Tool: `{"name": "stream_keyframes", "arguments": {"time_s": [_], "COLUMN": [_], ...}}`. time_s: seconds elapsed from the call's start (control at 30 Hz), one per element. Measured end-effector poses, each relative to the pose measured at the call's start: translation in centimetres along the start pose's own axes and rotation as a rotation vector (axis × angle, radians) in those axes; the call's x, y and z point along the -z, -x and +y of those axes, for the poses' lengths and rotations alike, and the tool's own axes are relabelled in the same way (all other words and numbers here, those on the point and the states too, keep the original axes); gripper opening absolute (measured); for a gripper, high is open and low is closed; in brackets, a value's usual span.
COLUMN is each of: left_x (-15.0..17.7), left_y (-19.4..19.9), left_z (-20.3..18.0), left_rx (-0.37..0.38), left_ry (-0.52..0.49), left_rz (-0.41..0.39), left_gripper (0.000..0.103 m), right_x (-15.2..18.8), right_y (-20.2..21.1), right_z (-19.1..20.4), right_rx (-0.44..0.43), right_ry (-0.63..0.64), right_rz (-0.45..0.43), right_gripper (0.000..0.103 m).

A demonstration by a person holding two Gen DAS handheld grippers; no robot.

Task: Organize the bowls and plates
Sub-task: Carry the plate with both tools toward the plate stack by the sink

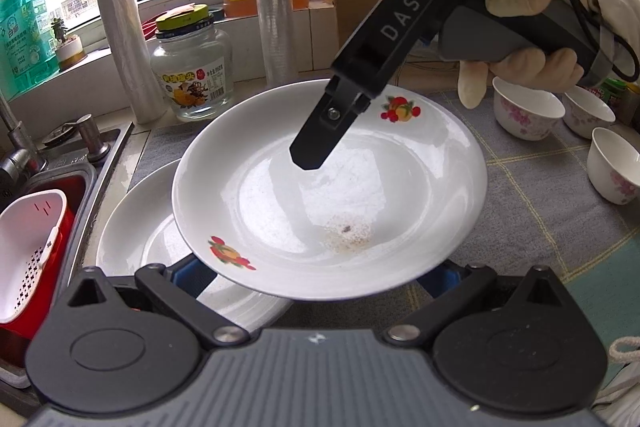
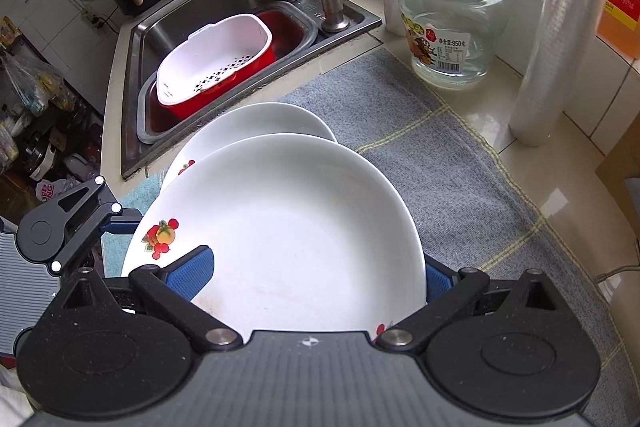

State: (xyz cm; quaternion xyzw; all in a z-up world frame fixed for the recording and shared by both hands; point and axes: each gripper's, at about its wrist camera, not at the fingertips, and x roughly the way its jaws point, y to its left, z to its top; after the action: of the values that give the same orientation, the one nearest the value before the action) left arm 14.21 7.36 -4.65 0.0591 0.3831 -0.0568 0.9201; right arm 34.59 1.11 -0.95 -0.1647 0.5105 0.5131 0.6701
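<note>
- Blue pads of the right claw (image 2: 316, 277) sit either side of the near rim of the top plate (image 2: 292, 227), one pad over the inner face; it looks like a grip on the rim, though the contact itself is partly hidden.
- From the left wrist view, the same plate (image 1: 328, 195) is tilted, overlapping a second plate (image 1: 140, 239) that lies on the grey mat (image 1: 532, 195) covering the tabletop.
- The left claw (image 1: 316, 279) is under the near rim; whether it is clamped or loose I cannot tell.
- To do this well, I would keep the plate level, centre it over the lower plate, then lower it slowly so the rims nest without clinking.
- Three small bowls (image 1: 528, 115) stand well apart to the right; steer clear of them and the glass jar (image 1: 192, 71).
</note>
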Motion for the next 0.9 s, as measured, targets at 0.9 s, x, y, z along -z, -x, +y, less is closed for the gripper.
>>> {"name": "stream_keyframes", "arguments": {"time_s": [0.9], "left_x": [0.9], "left_y": [-1.4], "left_z": [2.0], "left_rx": [-0.03], "left_ry": [0.076], "left_rz": [0.039], "left_gripper": [0.102], "right_x": [-2.9], "right_y": [-4.2], "right_z": [0.5], "right_rx": [-0.022], "right_ry": [0.034], "right_rz": [0.054], "right_gripper": [0.103]}}
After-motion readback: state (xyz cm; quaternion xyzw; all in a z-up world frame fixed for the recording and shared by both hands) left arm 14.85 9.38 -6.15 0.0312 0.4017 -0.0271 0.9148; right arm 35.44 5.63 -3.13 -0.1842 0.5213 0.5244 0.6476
